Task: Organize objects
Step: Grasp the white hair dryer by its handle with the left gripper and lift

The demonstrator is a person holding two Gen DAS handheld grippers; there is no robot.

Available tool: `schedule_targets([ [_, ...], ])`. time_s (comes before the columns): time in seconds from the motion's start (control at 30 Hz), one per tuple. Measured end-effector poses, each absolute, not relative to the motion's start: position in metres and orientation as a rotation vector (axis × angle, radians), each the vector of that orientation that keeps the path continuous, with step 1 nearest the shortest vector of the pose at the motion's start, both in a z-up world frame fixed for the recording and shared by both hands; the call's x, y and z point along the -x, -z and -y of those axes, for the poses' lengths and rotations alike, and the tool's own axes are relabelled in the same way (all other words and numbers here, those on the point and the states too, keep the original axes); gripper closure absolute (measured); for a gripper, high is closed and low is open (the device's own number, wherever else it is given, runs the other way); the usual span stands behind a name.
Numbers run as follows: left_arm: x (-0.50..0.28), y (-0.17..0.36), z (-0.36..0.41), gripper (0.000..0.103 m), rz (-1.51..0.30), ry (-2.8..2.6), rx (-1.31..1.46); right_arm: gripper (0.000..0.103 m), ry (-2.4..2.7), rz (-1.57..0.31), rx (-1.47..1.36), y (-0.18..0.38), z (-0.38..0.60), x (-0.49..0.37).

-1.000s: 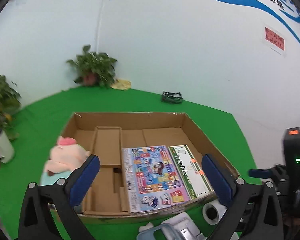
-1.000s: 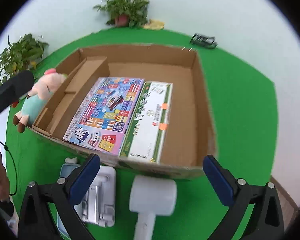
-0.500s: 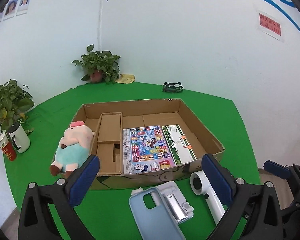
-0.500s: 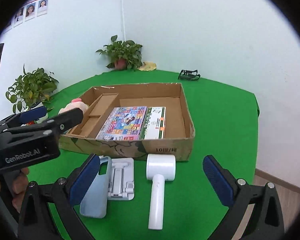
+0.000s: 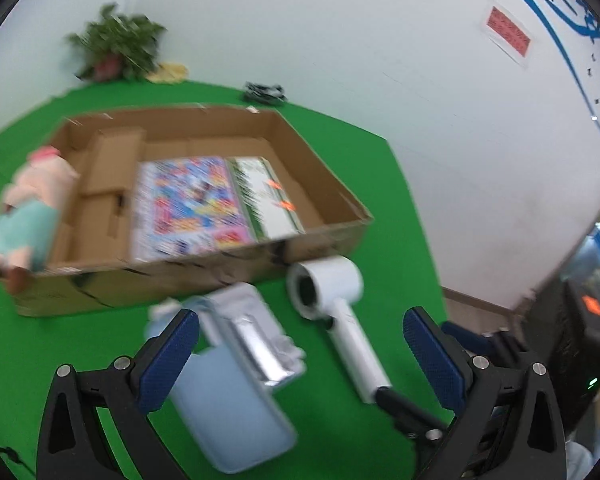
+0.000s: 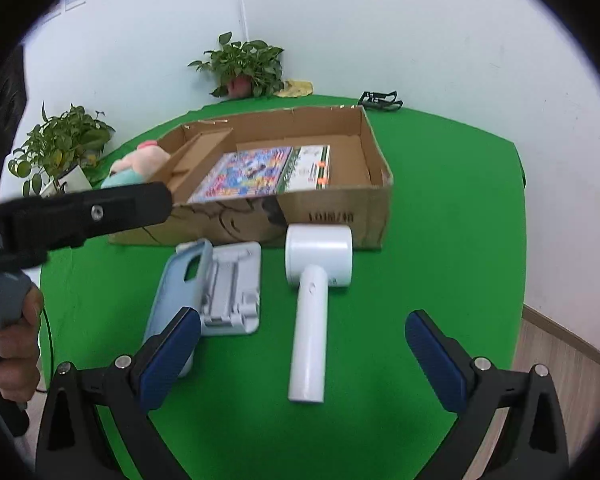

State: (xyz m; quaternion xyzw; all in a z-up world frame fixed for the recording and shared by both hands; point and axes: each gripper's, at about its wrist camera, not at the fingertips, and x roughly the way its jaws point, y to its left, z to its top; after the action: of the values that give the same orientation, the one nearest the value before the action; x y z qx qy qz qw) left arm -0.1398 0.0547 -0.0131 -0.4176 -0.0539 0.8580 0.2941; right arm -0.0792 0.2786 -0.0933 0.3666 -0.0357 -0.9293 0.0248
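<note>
Both grippers, left (image 5: 300, 350) and right (image 6: 302, 350), are held wide open and empty above a white hammer-shaped handheld device (image 6: 314, 300), laid on green cloth (image 6: 440, 240) touching a brown cardboard box (image 6: 332, 216).

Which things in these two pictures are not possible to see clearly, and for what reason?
- Left wrist view: motion blur smears the colourful box and plush pig; print unreadable.
- Right wrist view: the plush pig is mostly hidden behind the cardboard box wall and the left gripper.
- Right wrist view: the phone case lower end is covered by a right gripper finger.
- The black object at the table's far edge is too small to identify.
</note>
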Motion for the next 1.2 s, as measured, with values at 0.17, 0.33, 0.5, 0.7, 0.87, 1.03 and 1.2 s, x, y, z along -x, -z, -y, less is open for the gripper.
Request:
schedule_targets([
  [0.17, 0.156, 0.049, -0.087, 0.003, 0.274, -2.04, 1.217, 0.025, 2.819, 0.105, -1.146, 0.112, -0.284, 0.069],
  [0.33, 0.165, 0.074, -0.112, 0.014, 0.364, -1.873, 1.294, 0.037, 2.799, 0.164, -1.106, 0.12, -0.292, 0.06],
  [0.5, 0.17, 0.088, -0.131, 0.023, 0.373, -1.815, 1.347, 0.042, 2.774, 0.204, -1.104, 0.125, -0.294, 0.058],
  [0.7, 0.172, 0.102, -0.148, 0.028, 0.335, -1.821, 1.422, 0.06, 2.737, 0.189, -1.139, 0.131, -0.29, 0.063],
  [0.87, 0.177, 0.114, -0.157, 0.032, 0.342, -1.829, 1.472, 0.078, 2.713, 0.19, -1.192, 0.134, -0.287, 0.066],
  [1.03, 0.179, 0.125, -0.165, 0.041, 0.331, -1.833, 1.531, 0.078, 2.711, 0.193, -1.241, 0.131, -0.283, 0.061],
  [1.2, 0.166, 0.138, -0.175, 0.048, 0.271, -1.818, 1.561, 0.079, 2.689, 0.195, -1.306, 0.128, -0.278, 0.041],
])
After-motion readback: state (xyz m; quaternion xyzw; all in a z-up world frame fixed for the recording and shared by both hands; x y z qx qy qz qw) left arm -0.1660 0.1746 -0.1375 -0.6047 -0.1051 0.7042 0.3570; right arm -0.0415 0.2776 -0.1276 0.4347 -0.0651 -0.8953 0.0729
